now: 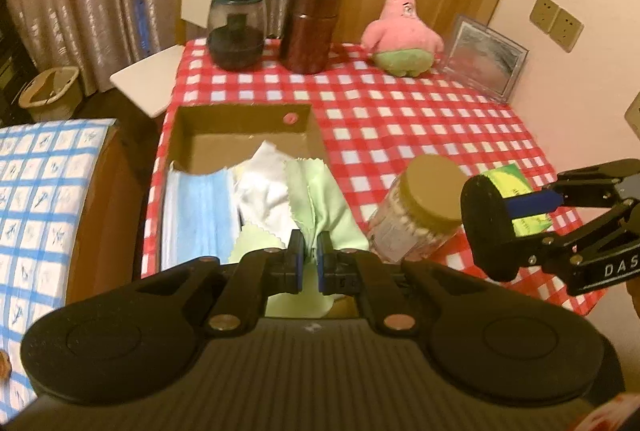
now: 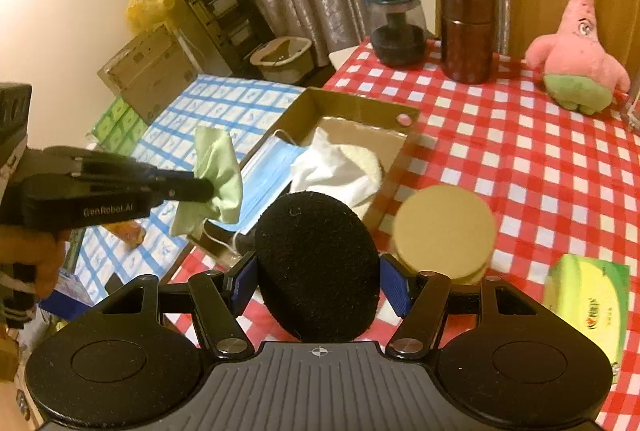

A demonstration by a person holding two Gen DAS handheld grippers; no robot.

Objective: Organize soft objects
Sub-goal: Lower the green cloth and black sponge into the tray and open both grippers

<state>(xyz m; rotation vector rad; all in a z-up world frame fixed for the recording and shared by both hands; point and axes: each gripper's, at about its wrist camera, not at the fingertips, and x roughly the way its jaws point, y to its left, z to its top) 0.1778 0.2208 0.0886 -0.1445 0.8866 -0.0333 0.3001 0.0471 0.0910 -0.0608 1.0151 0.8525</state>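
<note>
Green cloth (image 2: 218,167) in left hand-held gripper (image 1: 310,255), black sponge (image 2: 318,267) in right hand-held gripper (image 2: 318,285).

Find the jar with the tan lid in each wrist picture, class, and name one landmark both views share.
Left wrist view: jar with the tan lid sits right of centre, between the cardboard box and the black sponge.
Right wrist view: its tan lid shows right of centre, just above the gripper's right finger.
Shared landmark: the pink plush star at the table's far side.

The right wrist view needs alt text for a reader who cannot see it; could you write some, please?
The right gripper holds a black foam pad above a red checked tablecloth. To its left, the left gripper pinches a green cloth near a cardboard box holding a blue mask.
</note>
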